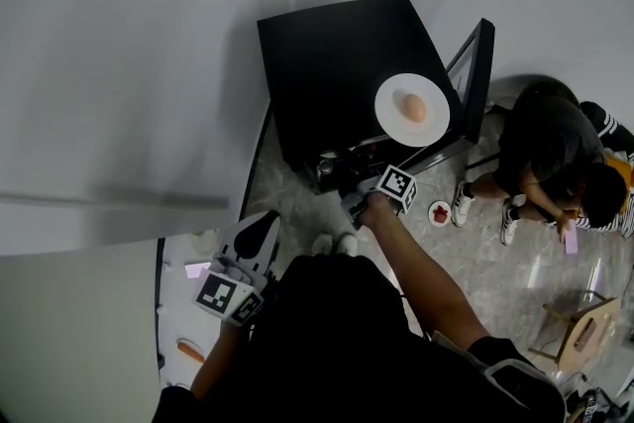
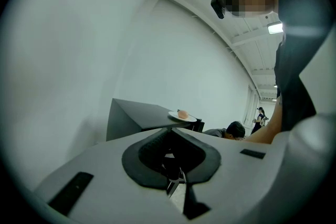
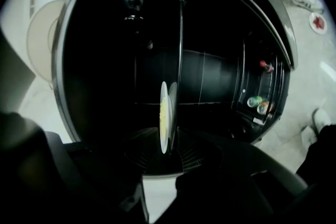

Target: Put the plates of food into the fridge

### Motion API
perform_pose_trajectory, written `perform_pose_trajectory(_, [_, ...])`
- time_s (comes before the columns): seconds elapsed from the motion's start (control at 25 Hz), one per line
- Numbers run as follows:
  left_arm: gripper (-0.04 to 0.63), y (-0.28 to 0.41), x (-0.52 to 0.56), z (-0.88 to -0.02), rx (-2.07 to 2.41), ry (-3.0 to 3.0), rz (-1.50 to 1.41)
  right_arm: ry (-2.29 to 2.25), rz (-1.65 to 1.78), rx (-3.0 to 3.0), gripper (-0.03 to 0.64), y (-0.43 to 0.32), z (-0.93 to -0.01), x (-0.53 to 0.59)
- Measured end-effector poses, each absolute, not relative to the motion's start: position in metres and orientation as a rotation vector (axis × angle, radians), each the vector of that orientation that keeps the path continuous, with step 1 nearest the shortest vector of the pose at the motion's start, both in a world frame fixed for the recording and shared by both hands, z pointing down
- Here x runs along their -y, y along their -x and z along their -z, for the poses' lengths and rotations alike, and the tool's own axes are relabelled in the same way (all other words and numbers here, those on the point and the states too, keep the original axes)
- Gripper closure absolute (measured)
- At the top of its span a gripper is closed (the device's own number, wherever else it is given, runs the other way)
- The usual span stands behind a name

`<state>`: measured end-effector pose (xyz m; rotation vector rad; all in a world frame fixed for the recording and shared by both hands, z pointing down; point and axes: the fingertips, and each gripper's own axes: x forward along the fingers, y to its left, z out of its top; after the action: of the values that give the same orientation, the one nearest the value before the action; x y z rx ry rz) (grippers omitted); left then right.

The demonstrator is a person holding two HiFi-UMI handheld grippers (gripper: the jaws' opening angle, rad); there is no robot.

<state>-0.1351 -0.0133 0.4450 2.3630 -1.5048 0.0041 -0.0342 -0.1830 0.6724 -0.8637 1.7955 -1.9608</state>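
A black mini fridge [image 1: 327, 64] stands on the floor with its door [image 1: 475, 79] swung open. On its top lies a white plate [image 1: 411, 109] with a peach-coloured piece of food; the left gripper view also catches this plate [image 2: 182, 116]. My right gripper [image 1: 342, 183] reaches into the fridge opening. Between its jaws [image 3: 165, 141] a second white plate [image 3: 164, 115] with yellowish food shows edge-on beside a glass shelf [image 3: 181, 50], and the pads stand apart from its rim. My left gripper [image 1: 260, 221] hangs back at the lower left, shut and holding nothing.
A person [image 1: 555, 163] crouches right of the fridge. A small red-patterned plate [image 1: 439, 212] lies on the floor by their feet. A wooden stool [image 1: 584, 332] stands at the right. Cans [image 3: 257, 102] sit in the door rack. A white table [image 1: 178, 312] is at the lower left.
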Motion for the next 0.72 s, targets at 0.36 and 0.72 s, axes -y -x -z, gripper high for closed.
perform_pose_trajectory(0.36, [0.558,0.126,0.016,-0.445,1.446,-2.402,0.010,0.836,1.722,-2.276,0.591,0.011,-0.642,0.142])
perform_pose_trajectory(0.72, [0.563,0.112,0.020,-0.443,1.375,-2.461,0.033,0.754,1.415,-2.490,0.591,-0.005,-0.570,0.102])
